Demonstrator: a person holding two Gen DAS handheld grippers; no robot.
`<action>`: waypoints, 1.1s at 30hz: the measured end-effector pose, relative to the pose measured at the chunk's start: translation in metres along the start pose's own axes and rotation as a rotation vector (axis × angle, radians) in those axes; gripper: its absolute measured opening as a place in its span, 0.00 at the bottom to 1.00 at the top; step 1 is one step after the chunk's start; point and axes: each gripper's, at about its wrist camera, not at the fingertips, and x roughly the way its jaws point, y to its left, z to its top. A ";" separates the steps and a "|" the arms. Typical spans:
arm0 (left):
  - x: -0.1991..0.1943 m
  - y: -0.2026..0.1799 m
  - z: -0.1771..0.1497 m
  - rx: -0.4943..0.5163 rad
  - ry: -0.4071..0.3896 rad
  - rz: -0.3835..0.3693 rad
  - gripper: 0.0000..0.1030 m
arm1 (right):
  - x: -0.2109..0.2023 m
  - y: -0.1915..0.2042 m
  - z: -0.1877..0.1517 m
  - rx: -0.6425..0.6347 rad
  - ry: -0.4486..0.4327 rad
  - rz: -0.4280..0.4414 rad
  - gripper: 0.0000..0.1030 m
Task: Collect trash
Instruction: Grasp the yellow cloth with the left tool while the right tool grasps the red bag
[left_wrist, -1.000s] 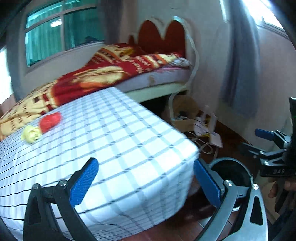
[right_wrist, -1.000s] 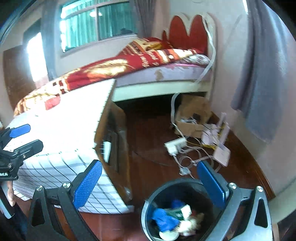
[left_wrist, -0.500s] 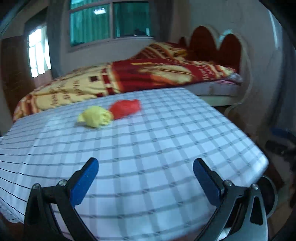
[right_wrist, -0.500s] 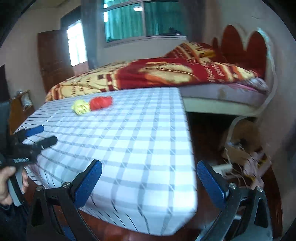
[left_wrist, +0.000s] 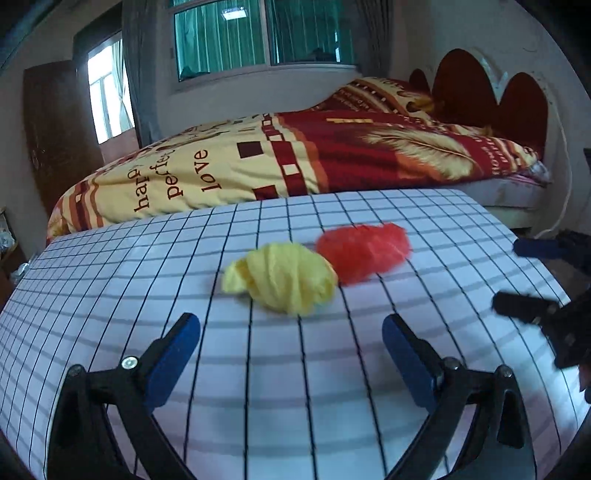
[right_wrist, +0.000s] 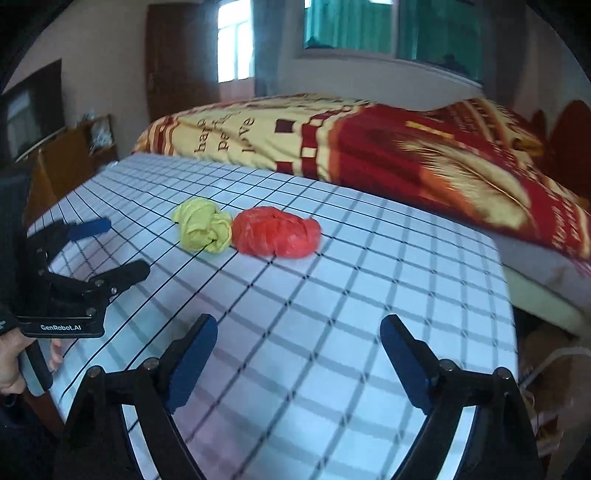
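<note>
Both wads, the yellow wad (left_wrist: 280, 278) touching the red wad (left_wrist: 364, 249) on the checked table (left_wrist: 295, 406), lie uncollected, with the left gripper (left_wrist: 291, 347) and right gripper (right_wrist: 297, 349) gaping empty, jaws just narrowing slightly.

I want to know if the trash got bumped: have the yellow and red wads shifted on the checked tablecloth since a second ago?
Cannot tell. The cameras swung, but the yellow wad and red wad lie side by side on the checked tablecloth as before.
</note>
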 end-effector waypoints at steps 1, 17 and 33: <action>0.009 0.003 0.004 -0.002 0.009 -0.004 0.94 | 0.016 0.000 0.007 -0.015 0.015 0.004 0.85; 0.080 0.046 0.023 -0.016 0.166 -0.159 0.37 | 0.117 0.017 0.066 -0.125 0.100 0.109 0.79; 0.041 0.046 0.003 -0.039 0.095 -0.180 0.33 | 0.090 0.017 0.046 -0.010 0.112 0.089 0.14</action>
